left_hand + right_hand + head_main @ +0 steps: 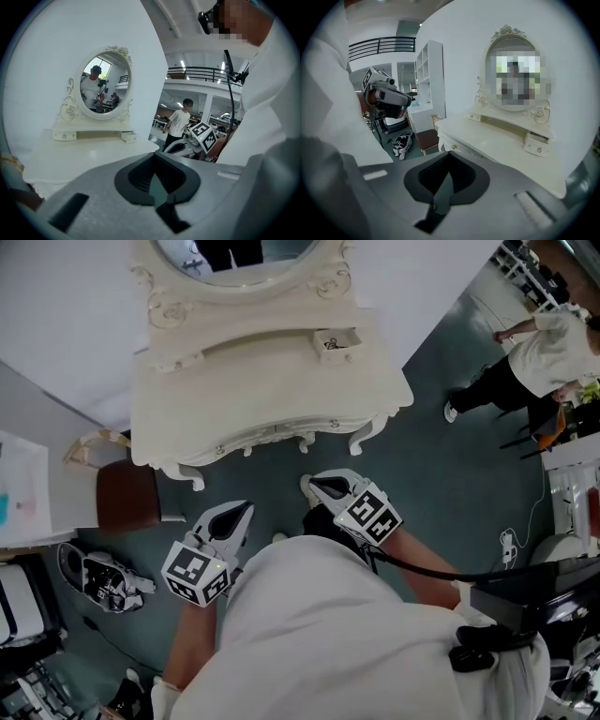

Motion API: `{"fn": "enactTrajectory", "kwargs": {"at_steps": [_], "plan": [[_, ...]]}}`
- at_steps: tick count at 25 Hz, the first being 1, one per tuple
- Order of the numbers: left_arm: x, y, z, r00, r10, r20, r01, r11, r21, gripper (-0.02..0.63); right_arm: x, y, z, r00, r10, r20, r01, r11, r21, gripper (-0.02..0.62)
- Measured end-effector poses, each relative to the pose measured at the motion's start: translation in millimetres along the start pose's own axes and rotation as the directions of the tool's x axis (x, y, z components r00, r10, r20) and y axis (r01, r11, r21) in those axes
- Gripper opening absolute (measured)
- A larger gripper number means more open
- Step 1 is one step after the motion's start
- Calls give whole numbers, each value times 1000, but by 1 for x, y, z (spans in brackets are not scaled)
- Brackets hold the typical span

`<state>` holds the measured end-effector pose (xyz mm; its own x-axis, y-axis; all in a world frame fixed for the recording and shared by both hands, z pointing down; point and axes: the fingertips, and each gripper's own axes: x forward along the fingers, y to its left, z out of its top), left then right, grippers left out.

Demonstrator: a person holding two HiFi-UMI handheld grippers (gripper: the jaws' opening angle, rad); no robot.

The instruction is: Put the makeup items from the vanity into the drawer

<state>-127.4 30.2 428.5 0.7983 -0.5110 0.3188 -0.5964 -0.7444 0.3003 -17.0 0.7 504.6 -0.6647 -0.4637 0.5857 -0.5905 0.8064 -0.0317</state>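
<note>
The white vanity stands ahead of me under its oval mirror, and its top looks bare. At its back right a small drawer is pulled open with a few small dark items inside; this drawer juts out in the left gripper view too. My left gripper hangs shut and empty below the vanity's front edge. My right gripper is also shut and empty, close to the front right legs. In each gripper's own view the jaws meet with nothing between them.
A brown stool sits at the vanity's left front corner, with a black and white bag on the floor below it. A white shelf unit stands far left. A person stands at the right, beyond the vanity.
</note>
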Motion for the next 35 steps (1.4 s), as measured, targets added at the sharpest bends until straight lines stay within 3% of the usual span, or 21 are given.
{"fn": "enactTrajectory", "kwargs": {"at_steps": [16,35], "plan": [[-18,-4,-17,1000,-5,-20,5,1000,4,2,12,28,10,1000,23,17,-22,999,-36,0],[7,-12,-14,998,-40,-46,40,999,1,2,1,15,3,1000,16,9,-16,999,-34,0]]}}
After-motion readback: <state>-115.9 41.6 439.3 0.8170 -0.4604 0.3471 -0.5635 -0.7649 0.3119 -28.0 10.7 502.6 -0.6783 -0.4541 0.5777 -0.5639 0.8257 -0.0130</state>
